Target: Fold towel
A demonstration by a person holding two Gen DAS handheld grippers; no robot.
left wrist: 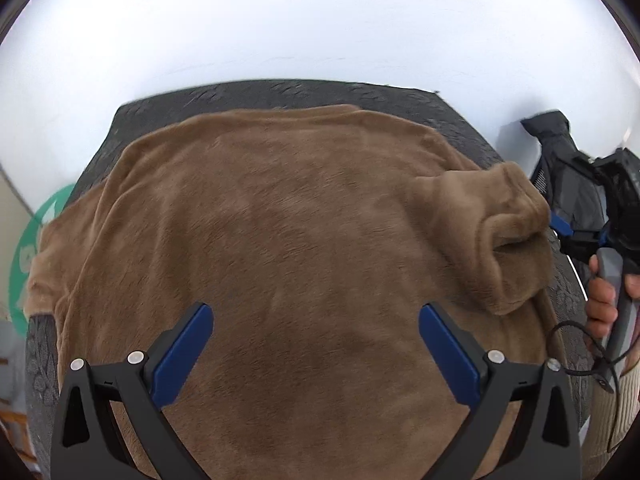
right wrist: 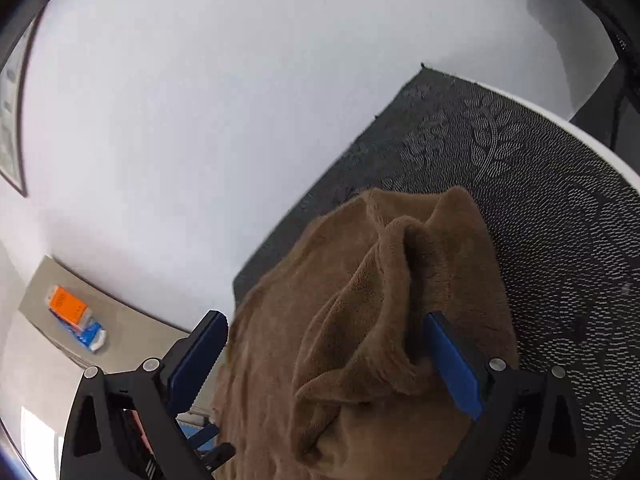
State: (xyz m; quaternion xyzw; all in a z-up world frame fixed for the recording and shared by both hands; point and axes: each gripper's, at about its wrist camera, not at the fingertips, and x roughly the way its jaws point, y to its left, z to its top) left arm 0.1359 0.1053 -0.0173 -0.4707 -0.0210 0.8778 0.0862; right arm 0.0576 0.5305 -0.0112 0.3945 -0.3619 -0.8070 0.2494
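One brown towel [left wrist: 280,248] lies spread over the dark patterned tabletop [left wrist: 280,92], one corner bunched up at its right side. Two grippers: the left gripper [left wrist: 316,340] hovers above the towel, fingers spread wide and empty; the right gripper [right wrist: 326,354] has fingers apart, the bunched corner between them.

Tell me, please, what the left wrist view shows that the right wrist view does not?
Only the left wrist view shows the open left gripper over the spread towel, a green round object and the person's hand holding the other gripper's handle. Only the right wrist view shows an orange packet on a beige surface, with the right gripper open around a bunched towel corner. Both show the brown towel, dark patterned cloth and white wall.
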